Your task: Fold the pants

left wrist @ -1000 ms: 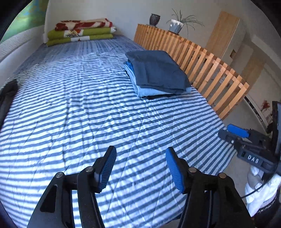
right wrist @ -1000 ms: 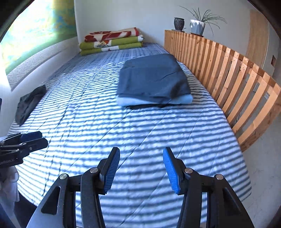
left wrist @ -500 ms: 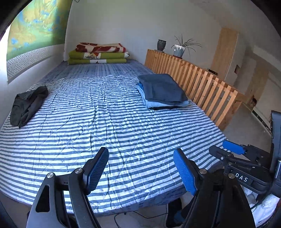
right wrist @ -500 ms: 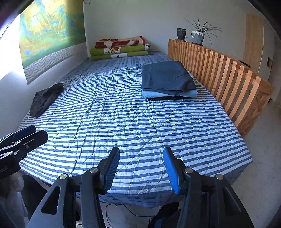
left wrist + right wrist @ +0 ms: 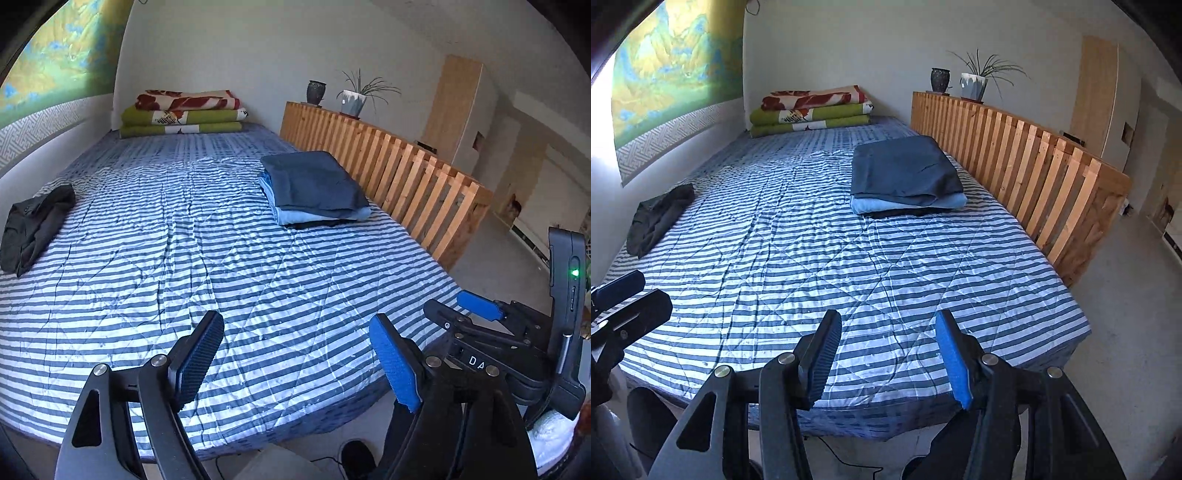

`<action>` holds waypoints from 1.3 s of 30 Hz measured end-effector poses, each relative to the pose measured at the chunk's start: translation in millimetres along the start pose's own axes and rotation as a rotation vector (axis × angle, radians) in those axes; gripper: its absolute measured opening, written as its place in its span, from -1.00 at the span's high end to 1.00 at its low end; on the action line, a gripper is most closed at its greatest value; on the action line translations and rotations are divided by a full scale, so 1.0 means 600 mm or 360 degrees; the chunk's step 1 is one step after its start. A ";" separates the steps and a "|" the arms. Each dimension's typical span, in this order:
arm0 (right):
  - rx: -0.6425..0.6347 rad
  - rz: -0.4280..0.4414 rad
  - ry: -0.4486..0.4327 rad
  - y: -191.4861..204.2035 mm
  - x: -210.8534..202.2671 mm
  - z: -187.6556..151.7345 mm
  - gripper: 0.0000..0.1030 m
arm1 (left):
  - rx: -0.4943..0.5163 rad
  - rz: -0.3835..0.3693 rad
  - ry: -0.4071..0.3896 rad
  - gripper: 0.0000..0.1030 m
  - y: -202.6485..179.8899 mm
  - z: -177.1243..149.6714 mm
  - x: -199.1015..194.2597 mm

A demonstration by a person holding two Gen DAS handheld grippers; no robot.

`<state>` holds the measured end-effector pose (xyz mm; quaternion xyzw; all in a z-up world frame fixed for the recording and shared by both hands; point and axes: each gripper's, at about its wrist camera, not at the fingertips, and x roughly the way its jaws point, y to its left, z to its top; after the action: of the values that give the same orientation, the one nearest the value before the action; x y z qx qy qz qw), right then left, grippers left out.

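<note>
Both my grippers hang empty at the bed's foot.
Left gripper (image 5: 295,354) and right gripper (image 5: 886,350) jaws gape wide; "DA" shows on the right one. Crumpled dark pants (image 5: 33,227) lie at the striped bed's (image 5: 229,266) left edge.

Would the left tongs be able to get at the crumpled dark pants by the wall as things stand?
Probably yes: the left tongs are open and empty, and only bare striped cover lies before the dark pants.

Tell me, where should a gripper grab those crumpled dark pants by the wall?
Probably the near end of the dark pants, which points toward the bed's foot. They lie bunched lengthwise along the wall, so the left gripper, open and empty, could come from the foot and pinch a raised fold there.
</note>
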<state>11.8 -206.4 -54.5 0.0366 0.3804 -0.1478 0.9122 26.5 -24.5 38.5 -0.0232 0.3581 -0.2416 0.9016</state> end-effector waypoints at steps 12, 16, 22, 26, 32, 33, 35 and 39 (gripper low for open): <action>0.0010 -0.0040 0.0053 -0.003 0.044 0.004 0.05 | -0.0017 0.0034 0.0058 -0.73 0.017 0.003 0.055; 0.0000 -0.0034 0.0061 -0.005 0.048 0.005 0.05 | -0.0004 0.0037 0.0071 -0.74 0.012 0.003 0.064; -0.0003 -0.0037 0.0050 -0.008 0.049 0.008 0.05 | 0.0002 0.0036 0.0079 -0.74 0.008 0.003 0.069; 0.0002 -0.0031 0.0056 -0.007 0.051 0.006 0.05 | -0.0007 0.0035 0.0088 -0.74 0.009 0.004 0.073; 0.0008 -0.0025 0.0056 -0.010 0.053 0.006 0.05 | -0.0002 0.0034 0.0085 -0.74 0.011 0.006 0.074; 0.0008 -0.0024 0.0056 -0.010 0.053 0.006 0.05 | -0.0004 0.0032 0.0085 -0.74 0.012 0.006 0.074; 0.0006 -0.0027 0.0054 -0.011 0.054 0.006 0.05 | -0.0009 0.0026 0.0088 -0.74 0.012 0.006 0.076; 0.0009 -0.0024 0.0065 -0.011 0.058 0.005 0.05 | -0.0010 0.0023 0.0095 -0.74 0.015 0.004 0.078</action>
<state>35.2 -221.9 -76.6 0.0391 0.3989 -0.1550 0.9030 61.4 -38.1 8.6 -0.0163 0.3858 -0.2345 0.8921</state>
